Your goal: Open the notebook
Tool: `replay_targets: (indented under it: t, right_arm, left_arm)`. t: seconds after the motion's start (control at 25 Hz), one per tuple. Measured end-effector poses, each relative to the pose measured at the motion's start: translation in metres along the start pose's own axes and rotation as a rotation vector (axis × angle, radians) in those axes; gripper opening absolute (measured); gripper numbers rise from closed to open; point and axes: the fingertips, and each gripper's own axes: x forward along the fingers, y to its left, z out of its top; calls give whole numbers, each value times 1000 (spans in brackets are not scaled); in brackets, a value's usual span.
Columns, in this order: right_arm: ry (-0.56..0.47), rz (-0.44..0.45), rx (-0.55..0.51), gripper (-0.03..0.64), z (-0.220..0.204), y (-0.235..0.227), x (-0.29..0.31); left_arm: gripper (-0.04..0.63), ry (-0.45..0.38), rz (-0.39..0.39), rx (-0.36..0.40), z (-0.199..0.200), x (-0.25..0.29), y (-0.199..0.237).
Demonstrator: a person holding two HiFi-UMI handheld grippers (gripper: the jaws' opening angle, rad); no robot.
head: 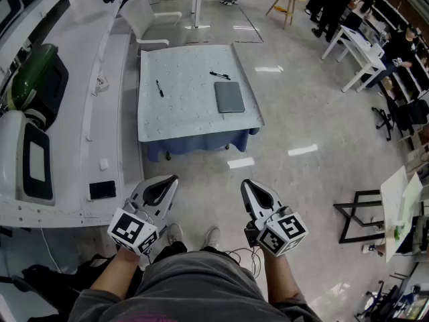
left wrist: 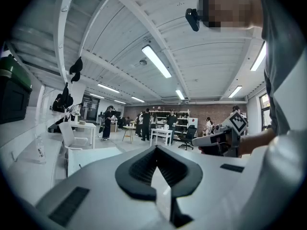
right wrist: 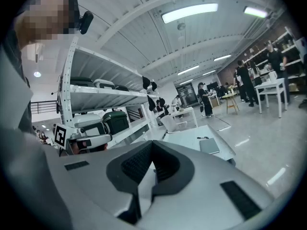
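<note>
A closed grey notebook [head: 230,96] lies flat on the right part of a low table [head: 181,119] covered with a pale cloth. In the right gripper view the notebook [right wrist: 209,146] shows small, ahead and to the right. One black pen [head: 159,88] lies left of it, and a second pen [head: 220,75] lies just behind it. My left gripper [head: 175,178] and right gripper [head: 244,182] hover side by side close to my body, well short of the table, over bare floor. Both are shut with nothing between the jaws. Their closed tips show in the left gripper view [left wrist: 156,148] and the right gripper view [right wrist: 152,142].
A long white shelf [head: 87,133] runs along the left, carrying a green and black case [head: 33,79], a white case [head: 23,159] and a small black device [head: 102,190]. A white chair [head: 151,19] stands behind the table. People and white desks [head: 362,52] fill the far right; a black frame stand [head: 358,213] stands nearer.
</note>
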Motion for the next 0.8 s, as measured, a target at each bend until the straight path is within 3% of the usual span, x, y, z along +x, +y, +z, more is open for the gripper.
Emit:
replay_targets:
  t: [0.8]
  right_arm:
    - [7, 8, 3, 3, -4, 4, 7]
  left_arm:
    - [1, 6, -10, 0, -3, 1, 2]
